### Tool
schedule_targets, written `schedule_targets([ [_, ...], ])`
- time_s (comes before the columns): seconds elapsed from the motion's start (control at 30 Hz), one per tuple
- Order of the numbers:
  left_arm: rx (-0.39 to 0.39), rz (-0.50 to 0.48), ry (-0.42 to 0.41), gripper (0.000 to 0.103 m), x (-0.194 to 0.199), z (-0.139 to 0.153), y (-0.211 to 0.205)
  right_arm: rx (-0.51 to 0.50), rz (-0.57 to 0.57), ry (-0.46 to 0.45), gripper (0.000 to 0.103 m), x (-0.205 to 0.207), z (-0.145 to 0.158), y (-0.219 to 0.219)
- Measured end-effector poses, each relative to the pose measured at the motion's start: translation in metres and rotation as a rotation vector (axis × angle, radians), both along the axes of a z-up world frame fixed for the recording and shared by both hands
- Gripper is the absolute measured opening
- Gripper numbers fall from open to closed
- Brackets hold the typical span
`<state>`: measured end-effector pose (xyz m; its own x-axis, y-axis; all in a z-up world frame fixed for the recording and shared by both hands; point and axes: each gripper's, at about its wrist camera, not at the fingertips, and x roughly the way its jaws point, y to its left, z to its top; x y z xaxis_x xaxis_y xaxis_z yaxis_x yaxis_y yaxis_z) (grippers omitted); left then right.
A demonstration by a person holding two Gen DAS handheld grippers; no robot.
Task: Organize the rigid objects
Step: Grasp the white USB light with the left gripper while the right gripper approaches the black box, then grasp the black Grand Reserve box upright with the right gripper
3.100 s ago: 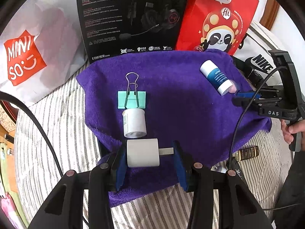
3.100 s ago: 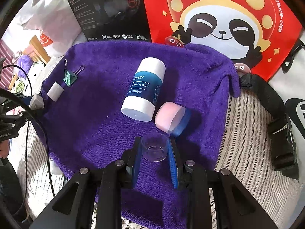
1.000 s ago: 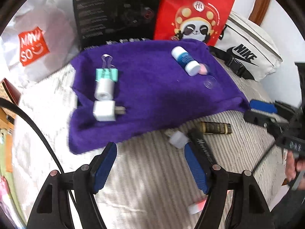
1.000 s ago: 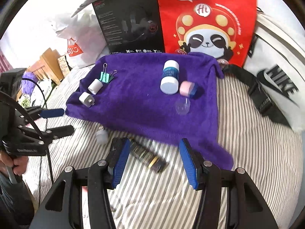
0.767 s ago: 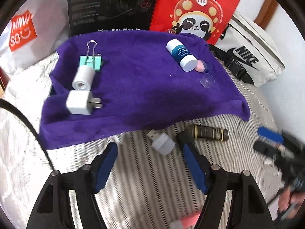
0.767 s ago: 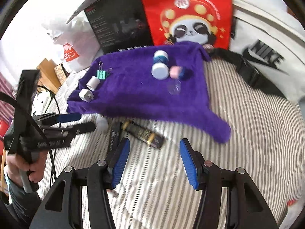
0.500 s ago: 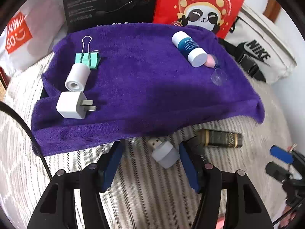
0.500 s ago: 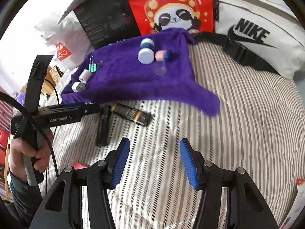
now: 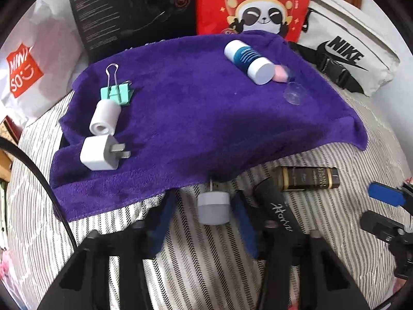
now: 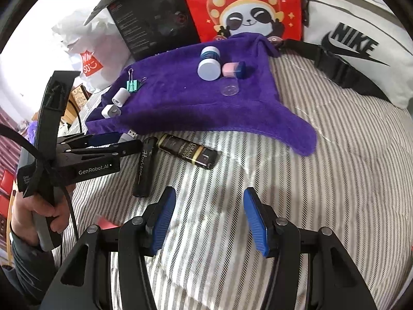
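My left gripper (image 9: 205,206) is open with its jaws on either side of a small grey USB plug (image 9: 213,206) lying on the striped bed just off the purple towel (image 9: 206,118). The plug also shows in the right wrist view (image 10: 127,135) between the left gripper's fingers (image 10: 108,138). On the towel lie a white charger (image 9: 100,153), a white roll (image 9: 105,117), a green binder clip (image 9: 117,93), a blue-white balm tube (image 9: 249,60), a pink cap (image 9: 280,73) and a clear cup (image 9: 294,94). My right gripper (image 10: 209,219) is open and empty above the bed.
A black "Horizon" tube (image 10: 144,166) and a dark gold-banded bottle (image 10: 188,153) lie on the striped bed (image 10: 322,180) in front of the towel. A black box (image 9: 131,10), a red panda bag (image 9: 255,2), a Miniso bag (image 9: 23,69) and a Nike bag (image 9: 346,56) stand behind.
My left gripper has moved down and forward onto the grey USB plug, its jaws narrowing around it. My right gripper has drawn back from the towel, open and empty.
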<state>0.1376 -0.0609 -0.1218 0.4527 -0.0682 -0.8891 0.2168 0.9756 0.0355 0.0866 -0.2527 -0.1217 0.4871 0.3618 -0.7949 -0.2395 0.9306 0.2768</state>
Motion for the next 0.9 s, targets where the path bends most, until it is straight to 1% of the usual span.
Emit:
schedule_targets([
  [0.03,0.002,-0.013,0.001,0.024,0.000,0.001,0.000,-0.003,0.008,-0.005,0.054,0.002,-0.001,0.003],
  [0.07,0.000,-0.019,0.004,0.023,-0.001,0.002,0.002,-0.013,0.021,-0.005,0.054,0.006,-0.003,0.006],
  [0.2,0.016,-0.001,0.004,0.023,-0.004,0.004,0.016,-0.069,0.059,-0.028,0.054,0.018,-0.008,0.018],
  [0.37,-0.020,0.032,0.020,0.023,-0.012,0.005,0.042,-0.114,0.124,-0.042,0.054,0.036,-0.015,0.031],
  [0.47,-0.064,0.030,0.020,0.023,-0.017,0.004,0.051,-0.162,0.170,-0.078,0.054,0.044,-0.014,0.041],
  [0.53,-0.078,0.030,0.020,0.023,-0.018,0.004,0.053,-0.180,0.200,-0.111,0.054,0.047,-0.013,0.047],
  [0.6,-0.075,0.027,0.013,0.023,-0.020,0.004,0.052,-0.206,0.235,-0.123,0.056,0.049,-0.016,0.056],
  [0.67,-0.058,0.014,-0.002,0.023,-0.022,0.003,0.050,-0.251,0.247,-0.164,0.055,0.046,-0.017,0.064],
  [0.7,-0.050,0.009,-0.011,0.023,-0.023,0.003,0.049,-0.253,0.244,-0.181,0.055,0.044,-0.017,0.065],
  [0.8,-0.035,0.004,-0.029,0.023,-0.025,0.002,0.047,-0.208,0.219,-0.169,0.057,0.046,-0.018,0.060],
  [0.9,-0.038,0.005,-0.037,0.023,-0.026,0.002,0.047,-0.218,0.221,-0.186,0.059,0.045,-0.020,0.062],
])
